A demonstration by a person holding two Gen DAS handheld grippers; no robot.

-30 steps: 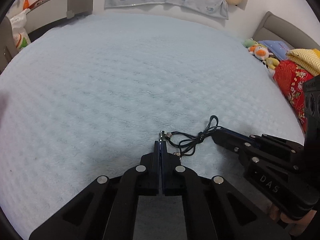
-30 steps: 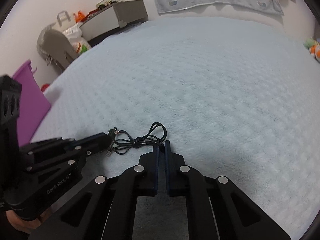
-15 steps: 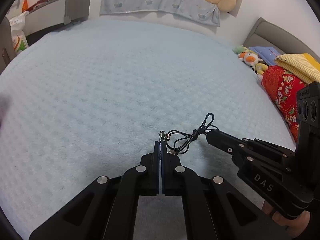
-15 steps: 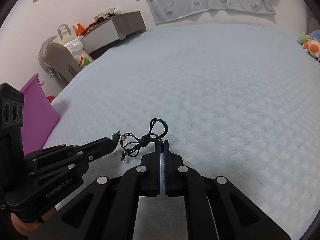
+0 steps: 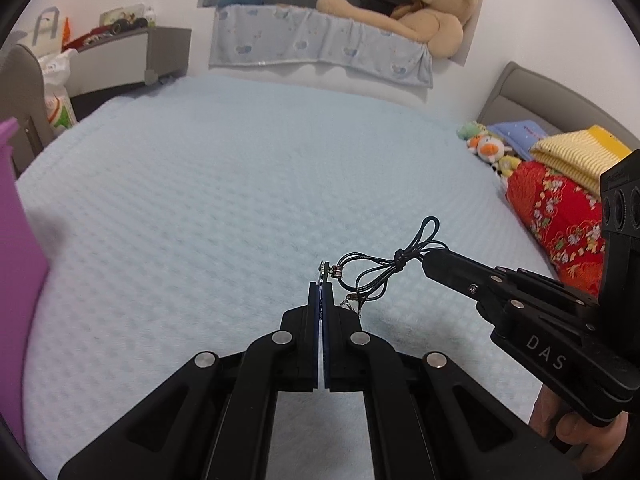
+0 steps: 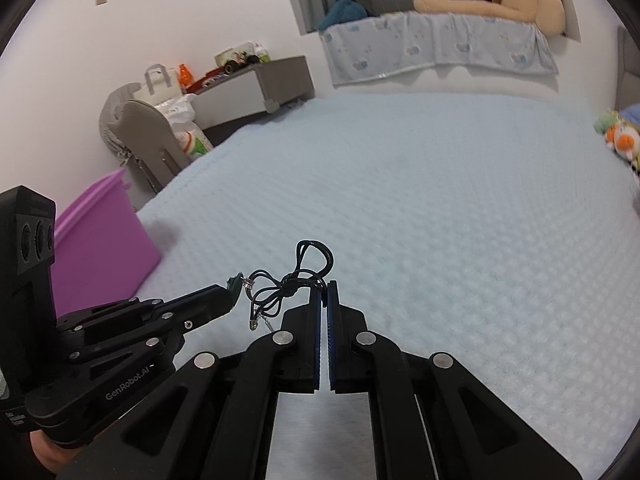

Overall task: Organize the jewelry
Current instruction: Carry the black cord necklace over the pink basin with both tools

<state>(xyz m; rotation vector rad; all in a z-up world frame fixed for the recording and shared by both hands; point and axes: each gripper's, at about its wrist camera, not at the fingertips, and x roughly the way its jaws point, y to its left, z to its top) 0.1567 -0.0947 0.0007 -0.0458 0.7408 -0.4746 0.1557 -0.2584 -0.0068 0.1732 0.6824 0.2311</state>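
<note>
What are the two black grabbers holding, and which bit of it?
One black cord necklace. The left gripper pinches its pendant end; the right gripper pinches the cord beside the knot.

pale blue bed [image 5: 224, 200], white walls [image 6: 200, 8], grey headboard [image 5: 552, 100].

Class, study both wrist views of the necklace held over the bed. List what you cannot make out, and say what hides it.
- Pendant: left view, pinched in the left tool; too small to read its shape.
- Cord end: right view, hidden between the right tool pads.
- Knot: too small to see how it is tied.
- Purple bin: both views, cut by the edge; contents unseen.
- Bed near edge: both views, hidden behind the tools.
</note>
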